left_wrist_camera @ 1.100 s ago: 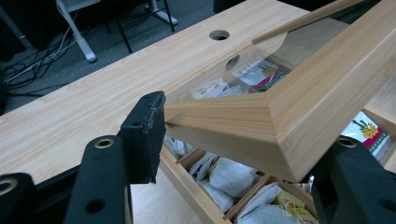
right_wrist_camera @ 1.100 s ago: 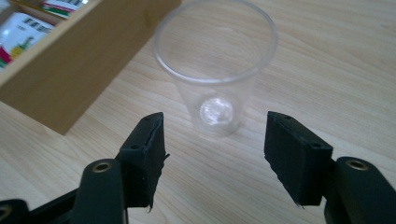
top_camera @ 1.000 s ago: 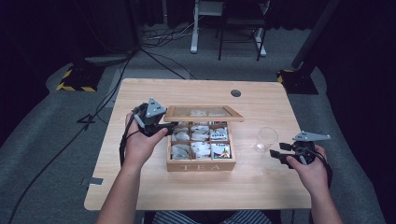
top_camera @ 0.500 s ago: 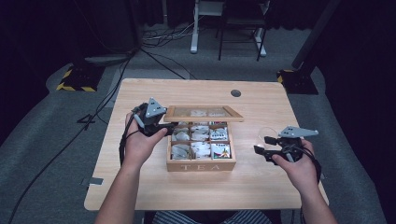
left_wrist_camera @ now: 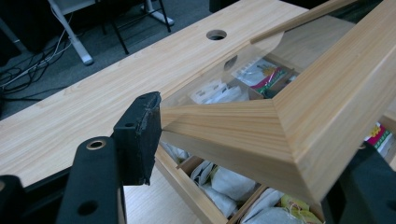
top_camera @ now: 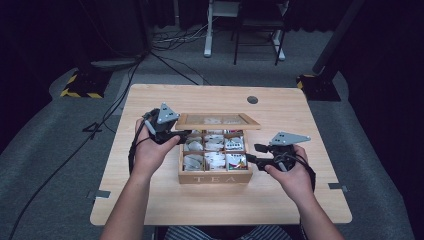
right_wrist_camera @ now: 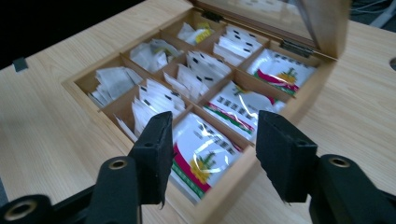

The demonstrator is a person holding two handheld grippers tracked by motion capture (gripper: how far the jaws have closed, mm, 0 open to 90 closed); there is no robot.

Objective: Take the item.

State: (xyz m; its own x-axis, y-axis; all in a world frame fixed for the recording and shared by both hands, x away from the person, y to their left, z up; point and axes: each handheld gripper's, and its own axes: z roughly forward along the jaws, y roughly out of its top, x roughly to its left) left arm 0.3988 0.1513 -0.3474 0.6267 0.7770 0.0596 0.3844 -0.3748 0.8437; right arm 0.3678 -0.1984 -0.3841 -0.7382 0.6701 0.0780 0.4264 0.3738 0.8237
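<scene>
Left tongs (top_camera: 181, 134), left of centre: jaws pinch the lid (left_wrist_camera: 280, 116) corner and have just been opening a little. If they loosen further, the lid drops on my other hand. Right tongs (right_wrist_camera: 210, 154), right of centre: jaws part open, just been closing, nothing gripped, at the box's (top_camera: 215, 177) near-right sachet (right_wrist_camera: 203, 154). Risk: hitting the wall.

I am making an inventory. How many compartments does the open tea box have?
9, in a three-by-three grid inside the tea box: three along the hinged back, three in the middle, three at the front. The raised lid partly covers the back row.
</scene>
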